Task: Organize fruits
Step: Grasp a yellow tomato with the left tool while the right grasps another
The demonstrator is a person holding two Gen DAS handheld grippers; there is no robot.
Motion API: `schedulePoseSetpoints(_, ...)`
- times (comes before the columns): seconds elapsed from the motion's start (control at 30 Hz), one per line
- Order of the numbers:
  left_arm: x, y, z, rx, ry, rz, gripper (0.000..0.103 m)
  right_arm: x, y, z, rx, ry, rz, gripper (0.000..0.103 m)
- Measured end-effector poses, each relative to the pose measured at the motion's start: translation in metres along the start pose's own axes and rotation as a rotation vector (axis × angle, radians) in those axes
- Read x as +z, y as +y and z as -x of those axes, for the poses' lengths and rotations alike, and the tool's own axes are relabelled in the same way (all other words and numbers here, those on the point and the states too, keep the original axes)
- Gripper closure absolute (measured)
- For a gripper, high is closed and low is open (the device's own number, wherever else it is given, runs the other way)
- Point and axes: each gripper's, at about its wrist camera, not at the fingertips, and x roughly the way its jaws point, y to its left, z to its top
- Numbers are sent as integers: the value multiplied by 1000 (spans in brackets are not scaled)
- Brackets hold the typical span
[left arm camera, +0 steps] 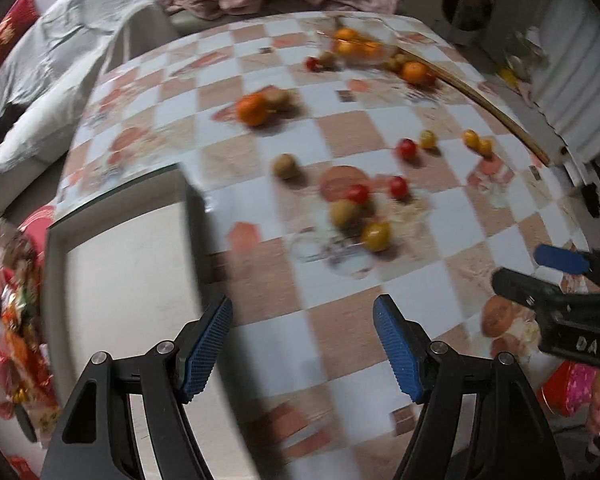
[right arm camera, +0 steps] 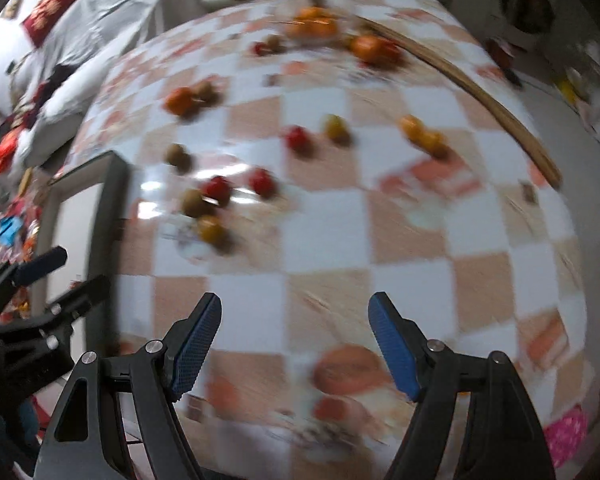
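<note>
We hold the left gripper [left arm camera: 302, 350] and right gripper [right arm camera: 294, 346] open and empty above the checkered bench [left arm camera: 340, 288]; scattered fruit awaits. Next, we judge, reach the nearest yellow tomato [left arm camera: 375, 236].

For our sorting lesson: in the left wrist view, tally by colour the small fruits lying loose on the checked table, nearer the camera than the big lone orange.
Red fruits: 3
Yellow fruits: 4
Brownish fruits: 2
Total: 9

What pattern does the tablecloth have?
The tablecloth has a check of white and light brown squares, clearest in the left wrist view.
</note>
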Motion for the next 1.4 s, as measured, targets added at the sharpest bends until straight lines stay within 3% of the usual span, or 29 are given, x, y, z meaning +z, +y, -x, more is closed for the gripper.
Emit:
schedulePoseSetpoints(0.23, 13, -29, -35, -31, 49, 22, 29, -29, -62, 8, -112, 11, -118, 24)
schedulePoseSetpoints(0.43, 22, -38, -57, -16, 75, 51, 29, -47, -95, 5, -153, 40, -195, 24)
schedulePoseSetpoints(0.87, 34, -56, -79, 13, 98, 75, 29, -50, -99, -13, -142, 49, -158, 25)
schedulePoseSetpoints(1.03, 34, -58, -80, 18, 102, 89, 30, -50, -97, -18, -168, 59, -144, 38)
schedulePoseSetpoints(1.23, 41, -58, -79, 22, 98, 102, 54, -53, -96, -17, -199, 62, -125, 66)
schedulePoseSetpoints(1.3, 42, -55, -76, 21, 94, 108, 71, -53, -96, -16, -182, 59, -126, 74)
schedulePoseSetpoints(1.33, 42, -52, -76, 17, 94, 108, 74, -52, -95, -16, -172, 60, -124, 80)
schedulePoseSetpoints(1.4, 43, -48, -74, -10, 95, 113, 79, -50, -93, -16, -172, 61, -124, 80)
